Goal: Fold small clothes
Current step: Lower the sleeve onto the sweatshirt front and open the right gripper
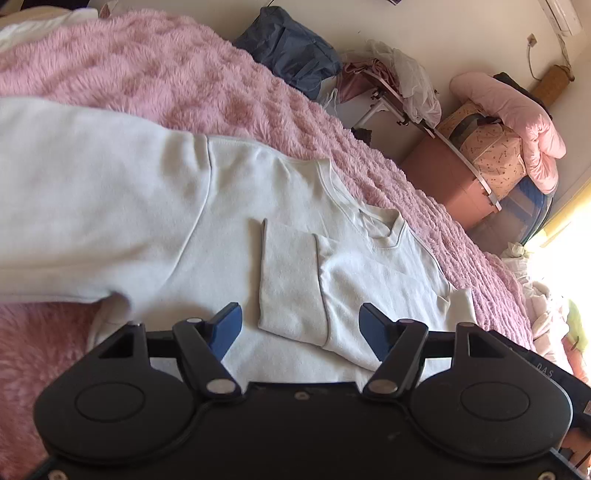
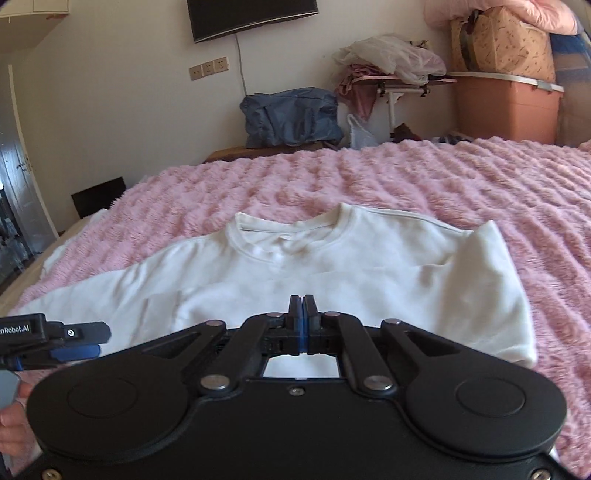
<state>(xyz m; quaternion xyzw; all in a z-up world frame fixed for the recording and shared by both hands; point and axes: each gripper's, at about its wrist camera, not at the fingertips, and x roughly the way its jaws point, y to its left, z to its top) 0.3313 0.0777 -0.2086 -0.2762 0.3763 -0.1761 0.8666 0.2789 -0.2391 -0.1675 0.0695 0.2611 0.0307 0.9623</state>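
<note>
A white long-sleeved sweatshirt (image 1: pixel 155 221) lies flat on a pink fluffy blanket (image 1: pixel 155 74). One sleeve is folded across the chest, its cuff (image 1: pixel 288 280) pointing at me; the other sleeve stretches out to the left. My left gripper (image 1: pixel 301 321) is open and empty, hovering just above the folded cuff. In the right wrist view the sweatshirt (image 2: pixel 332 273) shows its collar (image 2: pixel 284 240) at the far side and a folded-in shoulder on the right. My right gripper (image 2: pixel 303 306) is shut with nothing between its pads, over the chest. The left gripper also shows in the right wrist view (image 2: pixel 74 343).
The pink blanket (image 2: pixel 480 177) covers the whole bed. Beyond the bed's far edge are a blue bag (image 2: pixel 291 114), a small table piled with clothes (image 2: pixel 391 70), a brown storage box (image 2: pixel 509 107) and a wall-mounted TV (image 2: pixel 251 14).
</note>
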